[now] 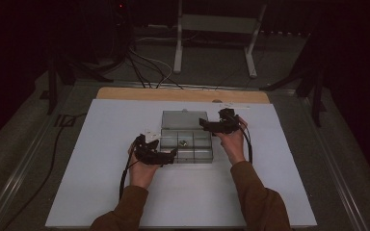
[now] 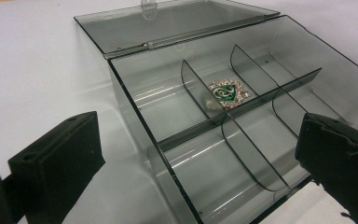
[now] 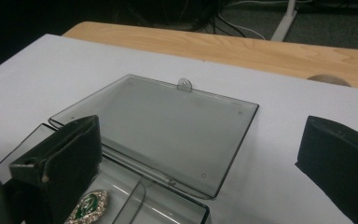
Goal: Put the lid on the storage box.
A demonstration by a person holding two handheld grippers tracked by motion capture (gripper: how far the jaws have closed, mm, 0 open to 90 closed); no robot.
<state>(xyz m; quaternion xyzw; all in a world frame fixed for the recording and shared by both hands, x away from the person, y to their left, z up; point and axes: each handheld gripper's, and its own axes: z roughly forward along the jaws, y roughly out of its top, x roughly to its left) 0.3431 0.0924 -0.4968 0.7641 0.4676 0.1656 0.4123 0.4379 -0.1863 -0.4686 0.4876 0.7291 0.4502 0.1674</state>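
On the white table sheet (image 1: 101, 183) in the middle stands a clear smoky box (image 1: 186, 144) with inner dividers, and its lid (image 3: 168, 126) lies open and flat behind it, toward the far wooden edge (image 3: 261, 46). The left gripper (image 1: 155, 153) is at the left front corner of the box with its jaws spread wide, one on each side of the corner wall in the left gripper view, and it holds nothing. The right gripper (image 1: 220, 124) hovers over the right back part of the box, near the hinge; its jaws are also wide apart and empty. In the middle compartment of the back row lies a small green and silver brooch (image 2: 227, 93), flat on the bottom and close to a divider (image 2: 200, 95).

The box looks light, so I think a push from either gripper can slide it on the smooth sheet, or tip it. If the right gripper goes down for the brooch, a wide jaw can hit the divider and not reach the bottom. The brooch is thin and flat, so the pads may slip over it or pinch only an edge, and then it can drop. The lid can also swing if it is touched.
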